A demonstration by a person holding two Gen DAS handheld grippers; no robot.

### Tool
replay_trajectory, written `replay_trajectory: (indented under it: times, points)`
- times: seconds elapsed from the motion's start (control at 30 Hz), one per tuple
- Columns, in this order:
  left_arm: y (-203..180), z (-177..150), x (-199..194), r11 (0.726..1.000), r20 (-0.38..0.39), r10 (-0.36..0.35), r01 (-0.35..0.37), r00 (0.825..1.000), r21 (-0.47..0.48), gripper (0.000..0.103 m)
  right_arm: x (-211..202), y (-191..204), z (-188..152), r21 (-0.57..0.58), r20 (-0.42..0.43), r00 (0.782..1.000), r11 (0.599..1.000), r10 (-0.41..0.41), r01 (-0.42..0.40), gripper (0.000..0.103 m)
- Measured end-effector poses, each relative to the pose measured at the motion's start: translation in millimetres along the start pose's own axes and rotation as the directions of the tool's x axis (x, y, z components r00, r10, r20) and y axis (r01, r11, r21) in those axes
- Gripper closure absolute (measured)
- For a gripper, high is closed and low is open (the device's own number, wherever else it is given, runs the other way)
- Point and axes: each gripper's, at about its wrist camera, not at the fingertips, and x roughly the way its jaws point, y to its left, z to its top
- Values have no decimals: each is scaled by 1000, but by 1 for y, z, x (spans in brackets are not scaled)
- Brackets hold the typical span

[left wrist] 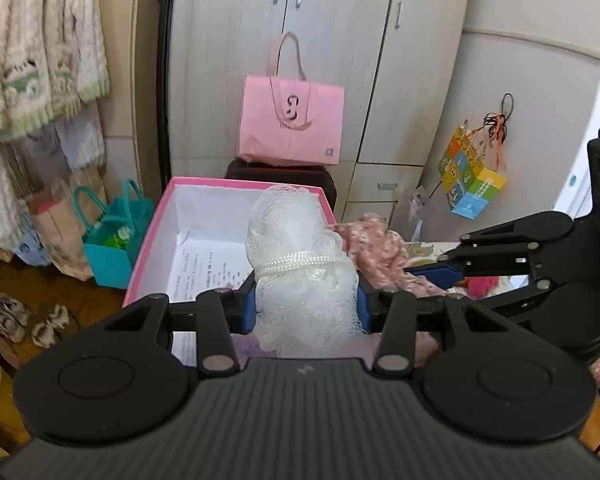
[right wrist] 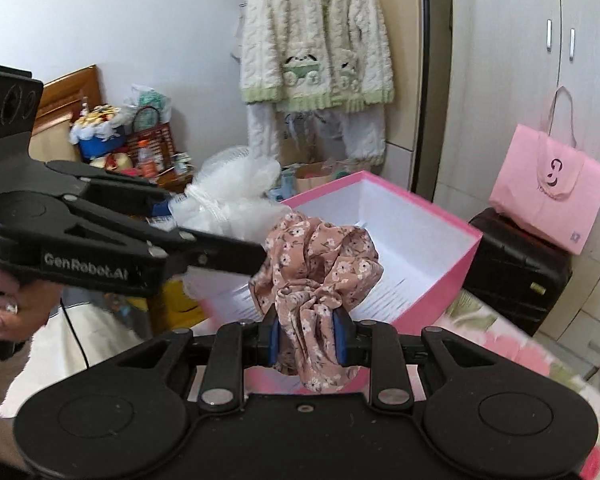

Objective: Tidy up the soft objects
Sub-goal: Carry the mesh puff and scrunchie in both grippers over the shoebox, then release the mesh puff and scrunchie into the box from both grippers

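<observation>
My left gripper point(left wrist: 306, 304) is shut on a white mesh bath pouf point(left wrist: 296, 248), bound in the middle by a white cord and held in the air in front of the open pink box point(left wrist: 148, 240). In the right wrist view the pouf point(right wrist: 236, 196) shows at the left, beyond the left gripper's fingers point(right wrist: 220, 256). My right gripper point(right wrist: 306, 340) is shut on a pink floral cloth point(right wrist: 320, 264), bunched up and lifted before the pink box point(right wrist: 436, 280). That cloth point(left wrist: 376, 248) hangs to the right of the pouf. Printed paper lies inside the white-lined box.
A pink shopping bag point(left wrist: 292, 124) sits on a dark suitcase point(right wrist: 516, 264) against the grey wardrobe point(left wrist: 340, 40). A teal bag point(left wrist: 112, 236) and slippers point(left wrist: 24, 316) are on the floor at the left. A knitted cardigan point(right wrist: 316, 40) hangs on the wall. A floral bedspread point(right wrist: 520, 344) lies below.
</observation>
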Motion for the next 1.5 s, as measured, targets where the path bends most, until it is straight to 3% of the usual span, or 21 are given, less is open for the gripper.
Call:
replay_trajectory:
  times: [0.47,0.83,0.9,1.0,1.07,1.23,1.5]
  points:
    - [56,38,126,997,-125,10,-19,992,-70,59,113,-57,36,-101,-109,993,994,-49,38,72]
    - [72,36,179,992,-232,106,-118,967,-37,52,166,-65,43,-219,-215,972,974,-98,50,70]
    - [73,37,180,993,-233,107,-117,967,-34,47,167,-66,44,-195,-222,971,980,-85,41,65]
    - [74,39,174,991,-204,122,-131,971,-33,32,165,-62,41,-226,-205,974,973,-94,47,45]
    - [72,42,169,992,-186,122,-126,975,-8,31,163,-59,38,-252,-192,972,964,-133,82,33]
    - [63,44,137,991,-149,126,-116,981,69,29,135,-61,34,-216,-137,981,971,-135,103,30]
    - [53,47,62,995,-99,74,-67,992,75,29,55,-65,24,-56,-62,998,998,-30,26,29]
